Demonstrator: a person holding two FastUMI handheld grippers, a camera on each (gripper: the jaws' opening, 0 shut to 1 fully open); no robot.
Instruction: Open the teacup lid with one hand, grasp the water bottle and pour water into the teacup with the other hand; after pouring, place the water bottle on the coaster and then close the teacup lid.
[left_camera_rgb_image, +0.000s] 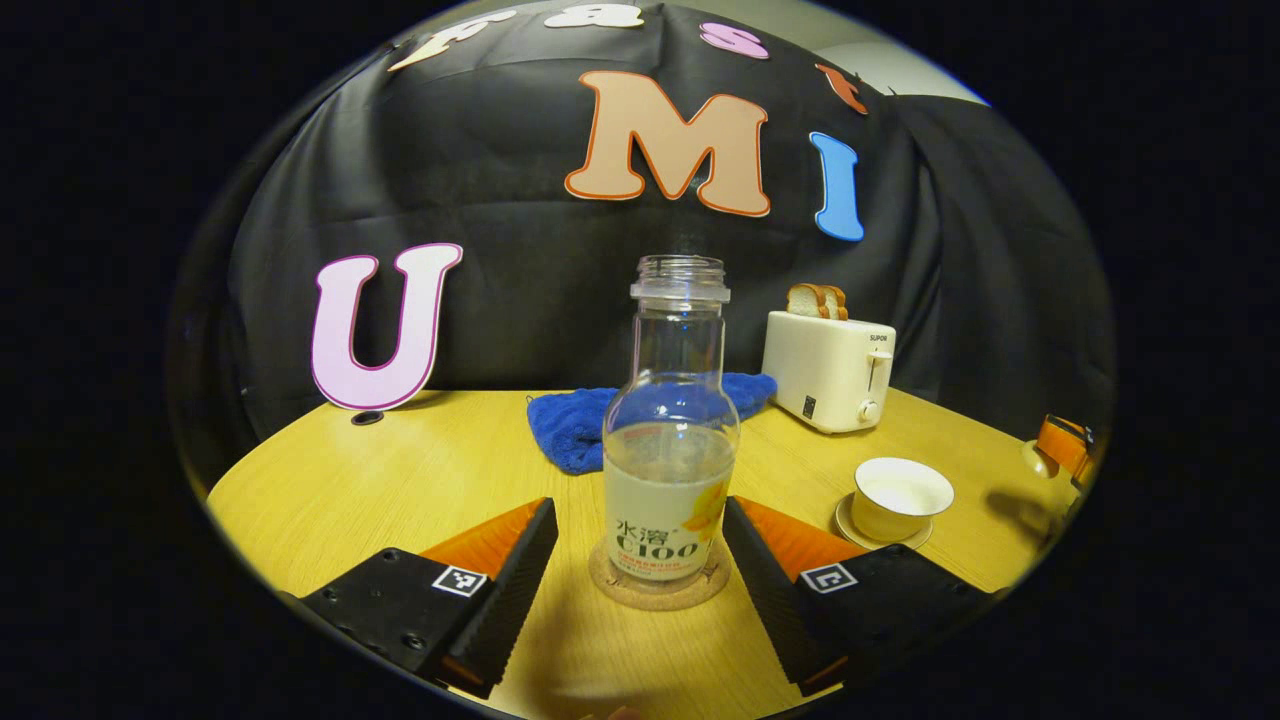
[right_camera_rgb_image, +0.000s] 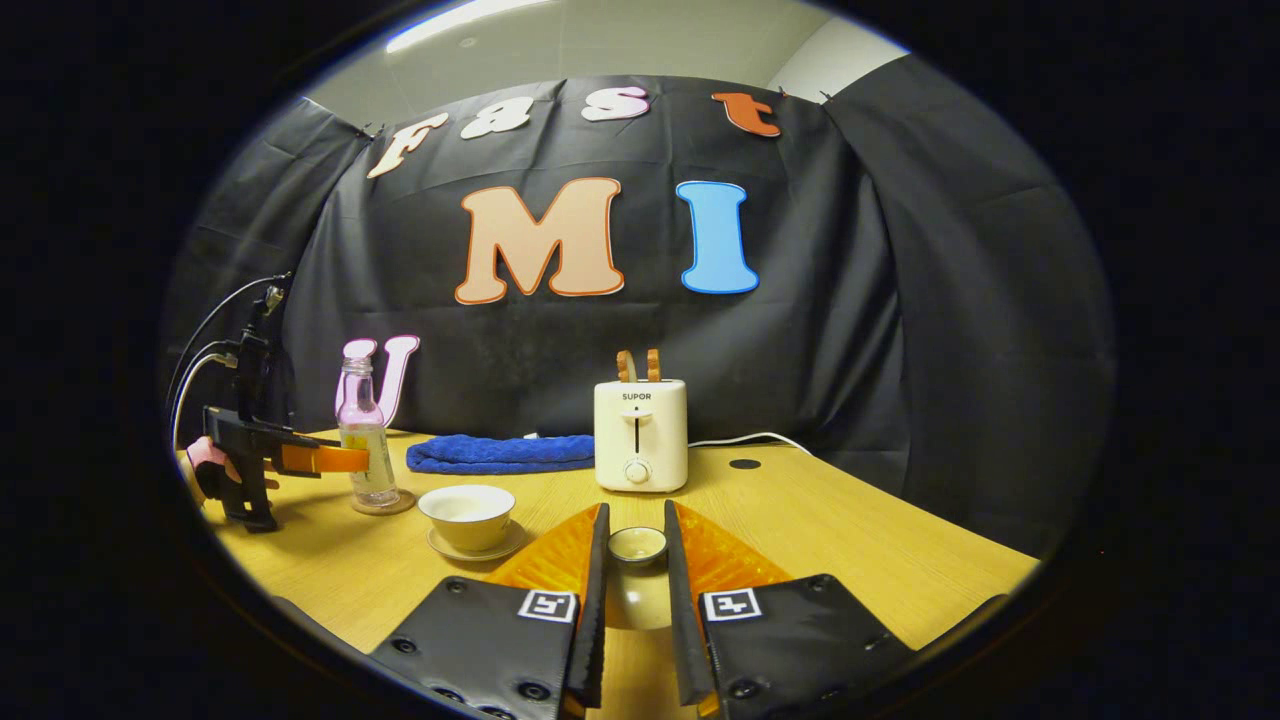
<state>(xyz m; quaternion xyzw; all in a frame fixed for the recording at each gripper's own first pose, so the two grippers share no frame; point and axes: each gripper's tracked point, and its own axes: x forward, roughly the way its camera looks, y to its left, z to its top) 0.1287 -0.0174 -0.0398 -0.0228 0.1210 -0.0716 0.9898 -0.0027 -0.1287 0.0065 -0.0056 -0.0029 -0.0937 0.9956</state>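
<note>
Teacup lid (right_camera_rgb_image: 637, 545), small, glazed and probably slippery, sits pinched in the right gripper (right_camera_rgb_image: 636, 560); a gentle hold suits it. At nine o'clock of the teacup (right_camera_rgb_image: 467, 515), the left gripper (left_camera_rgb_image: 640, 560) gapes wide around the water bottle (left_camera_rgb_image: 670, 470) on its coaster (left_camera_rgb_image: 659, 590).

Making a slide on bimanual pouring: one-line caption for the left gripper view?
Open left gripper straddles the uncapped water bottle standing on its coaster, uncovered teacup nearby.

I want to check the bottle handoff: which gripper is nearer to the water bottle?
Left. The left gripper has its open fingers on either side of the water bottle; the right gripper holds the teacup lid far off.
</note>
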